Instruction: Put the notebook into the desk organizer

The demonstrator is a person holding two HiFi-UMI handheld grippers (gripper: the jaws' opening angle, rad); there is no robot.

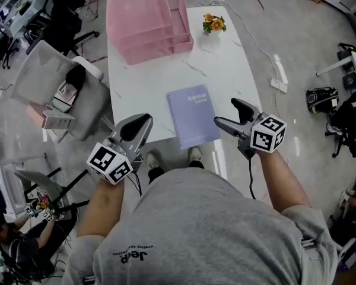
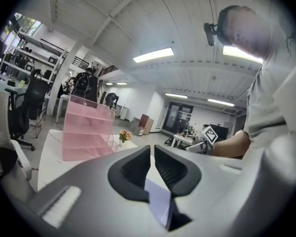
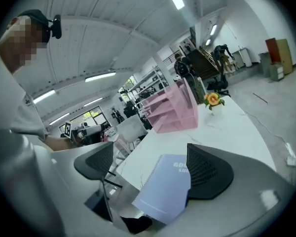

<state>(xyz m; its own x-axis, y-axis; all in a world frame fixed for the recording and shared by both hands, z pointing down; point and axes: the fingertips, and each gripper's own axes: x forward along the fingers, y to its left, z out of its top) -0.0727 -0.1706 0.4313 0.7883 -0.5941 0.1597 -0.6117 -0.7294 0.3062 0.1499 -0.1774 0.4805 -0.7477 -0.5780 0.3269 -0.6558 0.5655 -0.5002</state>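
A lavender spiral notebook [image 1: 193,116] lies flat at the near edge of the white table [image 1: 225,70]. The pink tiered desk organizer [image 1: 148,19] stands at the table's far end, with nothing in it that I can see. My left gripper [image 1: 143,122] hangs off the table's near left edge, left of the notebook, with its jaws shut on nothing. My right gripper [image 1: 225,113] is open just right of the notebook's near corner. In the right gripper view the notebook [image 3: 165,186] shows between and below the spread jaws, apart from them. The left gripper view shows its closed jaws with the notebook [image 2: 160,204] below.
A small vase of orange flowers [image 1: 213,24] stands right of the organizer. A grey office chair [image 1: 59,82] with things on its seat sits left of the table. A cable and power strip [image 1: 277,85] lie on the floor at right, beside a black bag [image 1: 320,98].
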